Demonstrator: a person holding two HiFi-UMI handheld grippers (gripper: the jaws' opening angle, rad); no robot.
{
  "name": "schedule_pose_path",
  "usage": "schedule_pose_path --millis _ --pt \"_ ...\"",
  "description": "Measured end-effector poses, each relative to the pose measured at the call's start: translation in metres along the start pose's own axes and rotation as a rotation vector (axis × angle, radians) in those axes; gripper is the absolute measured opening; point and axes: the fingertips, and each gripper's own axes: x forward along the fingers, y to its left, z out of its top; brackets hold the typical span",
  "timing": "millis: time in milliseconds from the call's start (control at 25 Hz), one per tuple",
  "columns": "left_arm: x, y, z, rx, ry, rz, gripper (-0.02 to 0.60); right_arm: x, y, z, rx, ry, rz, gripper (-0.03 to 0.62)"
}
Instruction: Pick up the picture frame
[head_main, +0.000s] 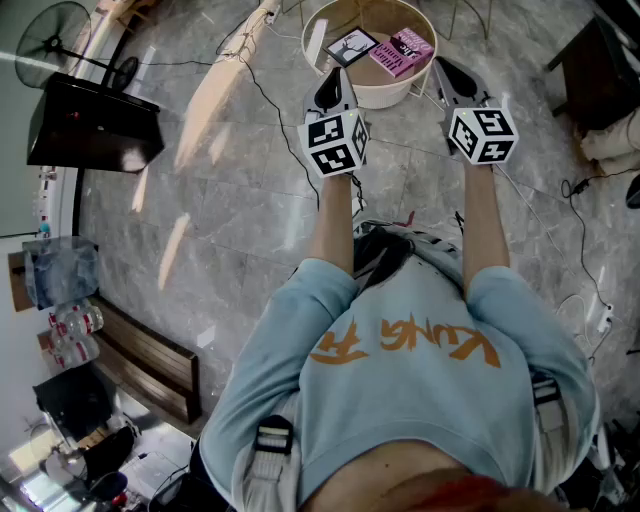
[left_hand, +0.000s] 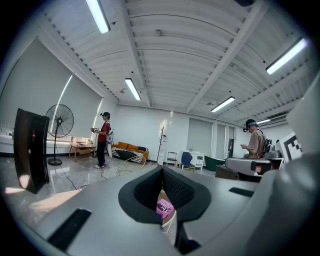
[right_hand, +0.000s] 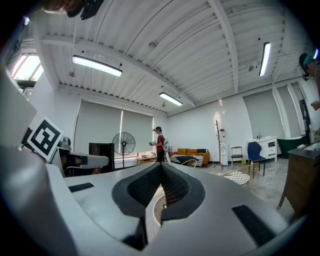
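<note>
A person, seen from above, stretches both arms forward over a grey tiled floor (head_main: 230, 200). The left gripper (head_main: 336, 78) and right gripper (head_main: 445, 70) hover side by side at the near rim of a round white-walled desk (head_main: 385, 100). Each gripper's black fingers are pressed together with nothing between them. The picture frame (head_main: 351, 46), dark-edged, lies flat inside the desk, just beyond the left gripper and not touching it. A pink book (head_main: 401, 51) lies just beside the frame.

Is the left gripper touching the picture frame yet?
Apart. Left gripper view: left gripper shut, empty; head view: picture frame lies in basket beyond its tips.
</note>
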Motion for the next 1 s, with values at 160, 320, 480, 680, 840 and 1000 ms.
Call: schedule_pose_path --millis 160,320,480,680,840,1000 --pt "-0.001 -0.001 0.004 0.01 0.001 0.013 0.02 -0.001 -0.002 0.005 -0.005 -0.009 0.003 -0.003" --pt "0.001 0.002 0.004 0.018 0.002 0.032 0.02 0.005 -0.009 0.004 0.001 0.0 -0.024 -0.003" --pt "0.006 0.007 -0.001 0.015 0.013 0.051 0.02 0.012 -0.013 0.001 0.005 0.01 -0.013 -0.003" --pt "0.015 0.006 0.0 0.02 0.014 0.042 0.02 0.018 -0.024 0.007 0.018 -0.006 -0.012 -0.003" --pt "0.019 0.009 0.009 0.011 -0.004 0.047 0.02 0.02 -0.029 0.019 0.018 -0.033 0.002 -0.003" --pt "0.03 0.013 0.016 0.005 -0.021 0.052 0.02 0.03 -0.035 0.026 0.014 -0.043 0.012 -0.003"
